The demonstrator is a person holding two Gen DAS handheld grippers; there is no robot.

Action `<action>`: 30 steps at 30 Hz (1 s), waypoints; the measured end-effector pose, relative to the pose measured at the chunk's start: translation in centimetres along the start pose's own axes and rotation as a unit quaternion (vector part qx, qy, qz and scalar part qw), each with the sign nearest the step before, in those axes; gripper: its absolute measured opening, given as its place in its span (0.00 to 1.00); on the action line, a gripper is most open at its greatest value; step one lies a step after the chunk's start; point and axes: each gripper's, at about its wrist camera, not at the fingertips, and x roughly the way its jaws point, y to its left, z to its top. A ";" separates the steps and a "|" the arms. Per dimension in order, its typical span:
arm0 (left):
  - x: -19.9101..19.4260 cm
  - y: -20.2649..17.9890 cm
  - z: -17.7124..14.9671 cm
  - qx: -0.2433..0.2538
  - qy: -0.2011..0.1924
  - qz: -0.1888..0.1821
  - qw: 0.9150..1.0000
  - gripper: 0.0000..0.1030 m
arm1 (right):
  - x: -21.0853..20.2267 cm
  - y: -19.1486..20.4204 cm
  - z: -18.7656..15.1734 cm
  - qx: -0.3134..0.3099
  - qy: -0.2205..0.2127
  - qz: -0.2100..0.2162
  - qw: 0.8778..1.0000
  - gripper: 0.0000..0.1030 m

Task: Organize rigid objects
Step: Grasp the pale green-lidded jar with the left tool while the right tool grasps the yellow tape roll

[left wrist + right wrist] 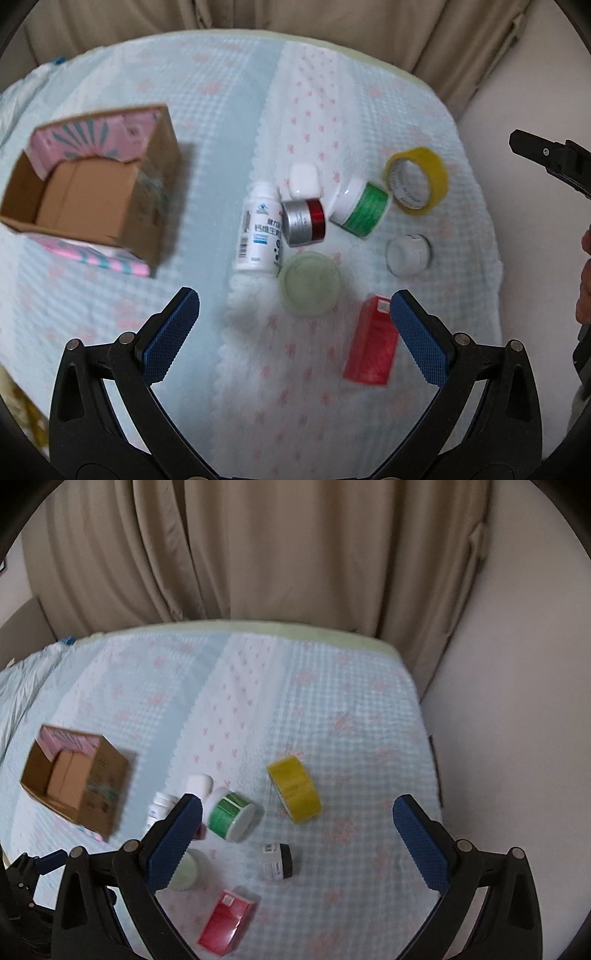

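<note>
Several small items lie on a pale blue bedspread (pixel 207 122): a white pill bottle (pixel 260 230) on its side, a silver and red jar (pixel 304 222), a green jar with a white lid (pixel 360 208), a yellow tape roll (pixel 417 186), a pale green round lid (pixel 309 283), a small white jar (pixel 408 254), a white case (pixel 303 181) and a red box (pixel 373 341). An open cardboard box (pixel 92 199) stands to the left. My left gripper (pixel 293 332) hovers open above the pale green lid and red box. My right gripper (pixel 297 840) hangs open over the small jar (pixel 277 862), with the tape roll (pixel 294 789) beyond.
The cardboard box (pixel 77 779) holds a pink carton (pixel 88 138) against its far wall. Beige curtains (pixel 258 554) hang behind the bed and a plain wall (pixel 517 701) runs along its right edge. Part of the right gripper (pixel 546 155) and a hand (pixel 585 280) show at the left view's right edge.
</note>
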 end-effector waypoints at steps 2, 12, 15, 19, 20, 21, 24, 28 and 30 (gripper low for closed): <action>2.6 -0.2 -0.4 -0.011 0.006 0.007 1.000 0.99 | 2.9 -0.6 -0.4 -0.018 0.002 0.012 1.000 1.00; 12.3 -2.7 -1.6 -0.019 0.037 0.036 0.998 0.94 | 14.5 -1.4 -1.7 -0.113 0.035 0.041 0.992 0.88; 13.4 -3.3 -1.5 -0.016 0.039 0.045 0.998 0.89 | 16.6 -1.2 -1.6 -0.127 0.043 0.048 0.990 0.83; 14.3 -3.4 -1.2 -0.014 0.043 0.070 0.996 0.79 | 18.4 -0.6 -1.3 -0.145 0.051 0.060 0.986 0.77; 14.4 -3.3 -1.2 -0.016 0.045 0.074 0.996 0.71 | 18.6 -0.5 -1.2 -0.148 0.055 0.062 0.985 0.70; 14.6 -3.1 -1.2 -0.016 0.048 0.082 0.995 0.67 | 18.8 -0.4 -1.2 -0.151 0.058 0.064 0.985 0.67; 14.5 -2.8 -1.2 -0.013 0.044 0.073 0.996 0.66 | 19.1 0.0 -1.2 -0.158 0.065 0.067 0.983 0.51; 14.0 -2.6 -1.3 -0.006 0.044 0.067 0.997 0.66 | 19.2 0.3 -1.3 -0.155 0.077 0.066 0.983 0.38; 13.6 -2.3 -1.5 -0.003 0.044 0.063 0.997 0.66 | 19.2 0.4 -1.4 -0.151 0.081 0.062 0.983 0.38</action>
